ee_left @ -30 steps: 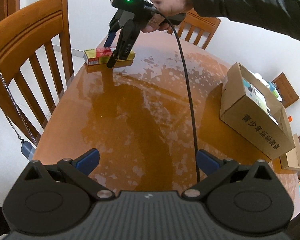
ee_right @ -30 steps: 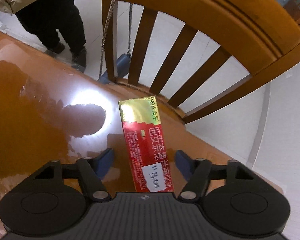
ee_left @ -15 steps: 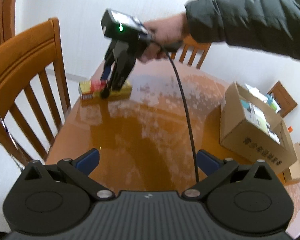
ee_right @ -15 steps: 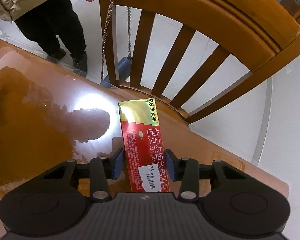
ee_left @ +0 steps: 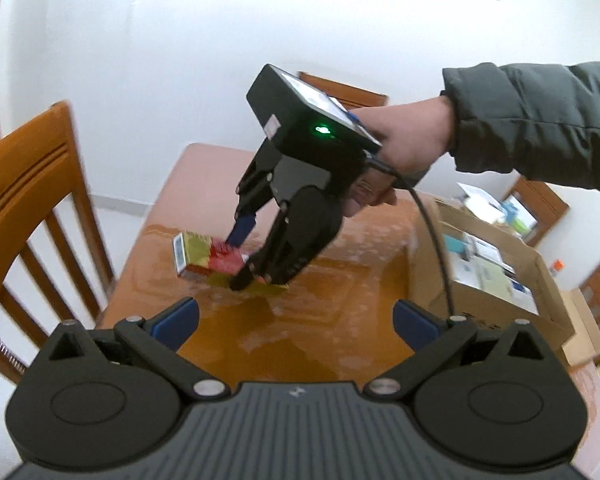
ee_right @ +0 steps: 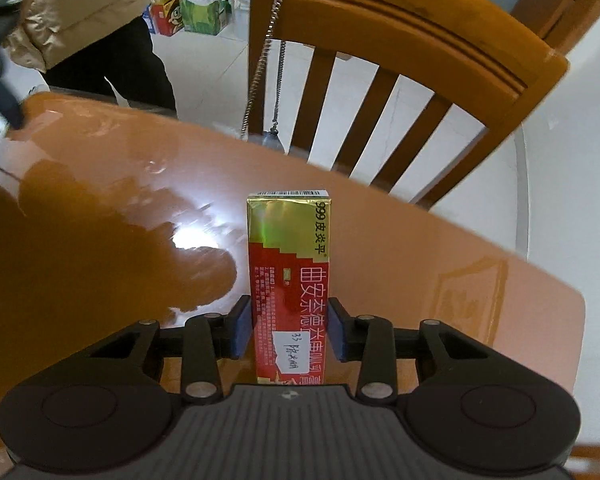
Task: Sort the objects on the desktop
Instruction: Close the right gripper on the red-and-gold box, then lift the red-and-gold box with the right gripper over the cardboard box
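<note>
A long red and gold medicine box (ee_right: 288,248) with a white handwritten label is held off the glossy brown table (ee_right: 100,220). My right gripper (ee_right: 290,330) is closing on it, its blue pads pressing both long sides near the labelled end. From the left wrist view the same box (ee_left: 192,252) hangs tilted above the table's far left part in the right gripper (ee_left: 239,259), which a hand in a dark green sleeve carries. Close to the camera, my left gripper (ee_left: 296,316) is open and has nothing between its fingers.
An open cardboard box (ee_left: 426,264) with several packets inside stands on the table's right side. Wooden chairs stand at the table edge (ee_left: 32,184) (ee_right: 420,40), one with a chain hanging from it. A person in a beige jacket (ee_right: 80,20) stands beyond the table.
The right gripper's jaws closed onto the box lying on the table, then raised it off the surface. The left gripper rose and tilted, staying open.
</note>
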Demonstrator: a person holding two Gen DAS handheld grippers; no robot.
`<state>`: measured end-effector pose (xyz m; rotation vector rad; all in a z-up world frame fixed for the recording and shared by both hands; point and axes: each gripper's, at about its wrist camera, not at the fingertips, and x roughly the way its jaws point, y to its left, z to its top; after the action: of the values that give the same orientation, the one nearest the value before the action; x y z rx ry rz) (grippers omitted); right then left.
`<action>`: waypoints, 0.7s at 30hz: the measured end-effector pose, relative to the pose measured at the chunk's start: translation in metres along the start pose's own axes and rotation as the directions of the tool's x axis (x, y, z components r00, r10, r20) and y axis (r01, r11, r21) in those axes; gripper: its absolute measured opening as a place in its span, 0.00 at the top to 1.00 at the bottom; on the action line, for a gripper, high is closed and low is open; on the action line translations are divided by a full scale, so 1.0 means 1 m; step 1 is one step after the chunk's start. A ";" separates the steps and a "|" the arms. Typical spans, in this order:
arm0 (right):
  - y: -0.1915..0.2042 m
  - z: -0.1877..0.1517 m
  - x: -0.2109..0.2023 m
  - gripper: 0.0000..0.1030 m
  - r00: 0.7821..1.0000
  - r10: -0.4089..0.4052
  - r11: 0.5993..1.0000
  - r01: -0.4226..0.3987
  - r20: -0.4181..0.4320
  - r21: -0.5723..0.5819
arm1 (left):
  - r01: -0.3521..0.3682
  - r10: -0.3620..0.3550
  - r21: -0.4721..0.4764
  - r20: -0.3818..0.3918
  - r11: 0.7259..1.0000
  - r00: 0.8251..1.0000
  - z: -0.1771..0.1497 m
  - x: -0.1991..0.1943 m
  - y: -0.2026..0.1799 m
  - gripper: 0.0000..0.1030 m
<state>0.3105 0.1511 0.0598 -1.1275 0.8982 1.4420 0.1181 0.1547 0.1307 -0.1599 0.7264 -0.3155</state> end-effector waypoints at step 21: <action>0.136 -0.170 -0.207 0.58 0.959 -0.258 0.924 0.281 -0.121 0.259 | 0.315 -0.312 0.292 -0.061 0.903 0.948 0.043 0.006 -0.190 0.00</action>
<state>0.2082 -0.0901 0.2065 -1.0617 0.9296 1.0162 0.1084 -0.0248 0.2065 0.0140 0.6561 -0.7314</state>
